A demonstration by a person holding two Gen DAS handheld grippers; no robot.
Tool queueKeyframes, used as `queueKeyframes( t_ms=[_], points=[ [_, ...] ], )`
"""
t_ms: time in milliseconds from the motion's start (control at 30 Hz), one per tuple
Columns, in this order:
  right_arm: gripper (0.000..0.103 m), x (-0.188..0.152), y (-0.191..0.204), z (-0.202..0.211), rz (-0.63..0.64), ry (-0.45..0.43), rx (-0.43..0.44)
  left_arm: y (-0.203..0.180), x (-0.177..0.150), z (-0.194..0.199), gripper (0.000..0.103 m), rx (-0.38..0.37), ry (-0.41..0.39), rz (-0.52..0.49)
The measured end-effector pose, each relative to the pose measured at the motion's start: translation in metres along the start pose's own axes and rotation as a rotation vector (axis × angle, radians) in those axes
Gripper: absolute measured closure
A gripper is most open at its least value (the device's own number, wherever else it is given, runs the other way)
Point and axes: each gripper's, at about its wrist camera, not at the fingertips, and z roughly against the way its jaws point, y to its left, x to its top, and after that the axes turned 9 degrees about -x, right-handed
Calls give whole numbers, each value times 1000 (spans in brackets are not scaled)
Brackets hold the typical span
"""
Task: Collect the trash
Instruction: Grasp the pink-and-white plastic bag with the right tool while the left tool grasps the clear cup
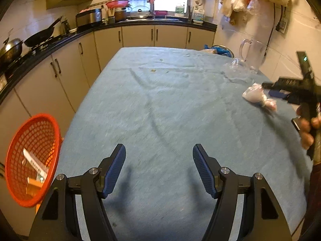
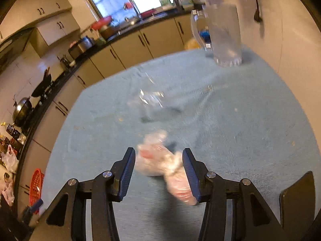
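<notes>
crumpled wrapper lies on the blue cloth between the right gripper's open jaws; close squarely on its bulk. left gripper gapes empty near the red basket.

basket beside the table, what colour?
Orange-red mesh basket; clearest in the left wrist view.

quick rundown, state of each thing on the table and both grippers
left hand-held gripper: open, empty, above the cloth
right hand-held gripper: open, straddling the crumpled wrapper
crumpled wrapper: lying on the cloth, not yet clamped
clear plastic bag: lying loose, untouched
glass pitcher: upright
red basket: holds some trash
</notes>
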Motion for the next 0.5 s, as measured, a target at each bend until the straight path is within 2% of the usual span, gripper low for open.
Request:
queueKeyframes(
  t_ms=[67,200,267,300,367,433,500],
  points=[
    [43,-2,1,-6,29,21,10,-9,11,-3,35,-11,0,-18],
    [41,-11,10,-13,137,34,-23,-40,36,-13,31,-38,14,-70],
    [49,-15,13,-13,179,34,-45,-58,47,-17,31,-59,19,-88],
    [49,-17,15,-12,202,34,-57,-66,54,-20,31,-71,25,-95],
    [65,-21,12,-12,223,30,-73,-83,69,-28,30,-96,39,-102],
    [76,-23,5,-10,210,23,-86,-101,85,-39,29,-116,54,-104],
    [76,-22,-6,-3,147,16,-64,-116,98,-49,29,-139,68,-93]
  ],
)
